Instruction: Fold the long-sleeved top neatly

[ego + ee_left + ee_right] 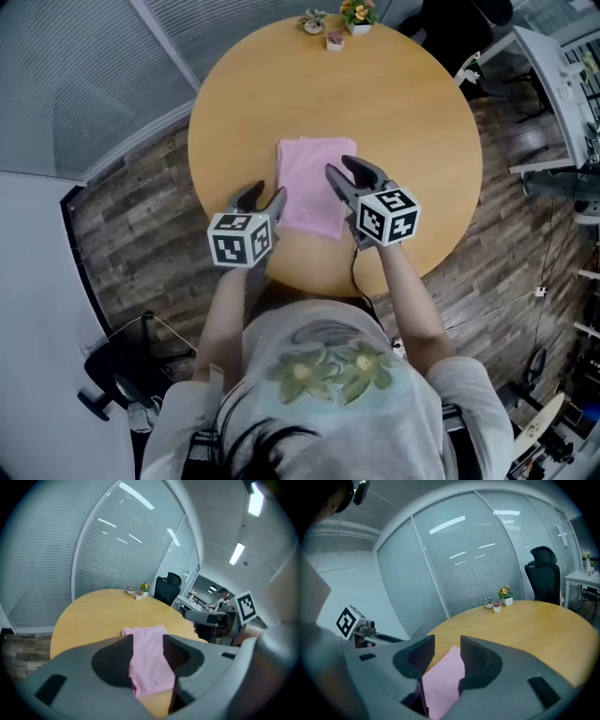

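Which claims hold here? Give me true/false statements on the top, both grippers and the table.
1. The top lies folded on the table. True.
2. The right gripper is open and empty. True.
3. The left gripper is shut on the top. False: its jaws stand apart and grip nothing.
4. The plants stand at the table's near edge. False: they are at the far edge.
5. The top is blue. False: it is pink.
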Demonstrator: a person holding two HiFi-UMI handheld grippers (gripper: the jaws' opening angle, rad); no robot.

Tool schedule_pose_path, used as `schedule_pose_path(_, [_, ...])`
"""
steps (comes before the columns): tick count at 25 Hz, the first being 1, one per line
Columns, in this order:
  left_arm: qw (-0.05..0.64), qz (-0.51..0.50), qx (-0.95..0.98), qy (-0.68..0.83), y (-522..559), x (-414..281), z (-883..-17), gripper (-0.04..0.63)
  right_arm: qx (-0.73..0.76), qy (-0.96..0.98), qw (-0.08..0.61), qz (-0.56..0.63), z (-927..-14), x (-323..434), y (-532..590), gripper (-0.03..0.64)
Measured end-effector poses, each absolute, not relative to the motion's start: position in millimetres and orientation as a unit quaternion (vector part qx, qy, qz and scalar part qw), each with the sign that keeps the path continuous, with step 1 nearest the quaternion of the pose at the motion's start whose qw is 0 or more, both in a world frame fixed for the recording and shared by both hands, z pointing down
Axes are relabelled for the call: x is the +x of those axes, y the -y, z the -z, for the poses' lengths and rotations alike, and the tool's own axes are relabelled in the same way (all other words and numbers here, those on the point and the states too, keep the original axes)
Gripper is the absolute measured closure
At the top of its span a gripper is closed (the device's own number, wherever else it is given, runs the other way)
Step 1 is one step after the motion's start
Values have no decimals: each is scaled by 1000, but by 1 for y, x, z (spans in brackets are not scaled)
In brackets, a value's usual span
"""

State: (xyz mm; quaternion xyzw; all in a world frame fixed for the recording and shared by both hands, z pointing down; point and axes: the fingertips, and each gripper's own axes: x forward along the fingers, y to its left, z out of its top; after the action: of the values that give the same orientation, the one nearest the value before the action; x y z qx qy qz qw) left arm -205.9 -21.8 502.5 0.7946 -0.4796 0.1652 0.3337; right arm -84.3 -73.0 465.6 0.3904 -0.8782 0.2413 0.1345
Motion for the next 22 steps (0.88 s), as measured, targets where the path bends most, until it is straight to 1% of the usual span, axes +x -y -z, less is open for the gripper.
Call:
schedule_pose_path(3, [301, -160, 803, 489, 20, -192, -483, 400, 390, 880, 139, -232, -459, -78, 56, 440])
schedule_pose_path(6, [280, -152, 811, 491, 17, -172, -469, 416, 391, 880, 144, -227, -454, -72, 42, 493])
schedule_pose_path(9, [260, -151, 822, 484, 11, -150, -456, 430, 392, 880, 148, -224, -449, -66, 30, 532])
schedule_pose_path(10, [254, -152, 825, 481, 9, -142, -453, 440, 393, 879, 146, -226, -447, -63, 27, 548])
schedule_pose_path(12, [237, -158, 831, 478, 7, -128, -445, 493, 397, 877, 143, -228, -443, -57, 21, 577])
schedule_pose_path(14, [221, -161, 838, 472, 6, -115, -438, 540, 401, 877, 145, -221, -438, -52, 16, 586])
schedule_pose_path(16, [212, -157, 846, 463, 3, -102, -433, 555, 401, 880, 150, -205, -433, -50, 11, 595])
schedule_pose_path(18, [211, -152, 850, 458, -1, -91, -428, 586, 399, 884, 154, -189, -427, -46, 5, 598])
schedule_pose_path(22, [221, -148, 849, 456, -8, -74, -424, 591, 394, 888, 163, -172, -418, -38, -3, 600])
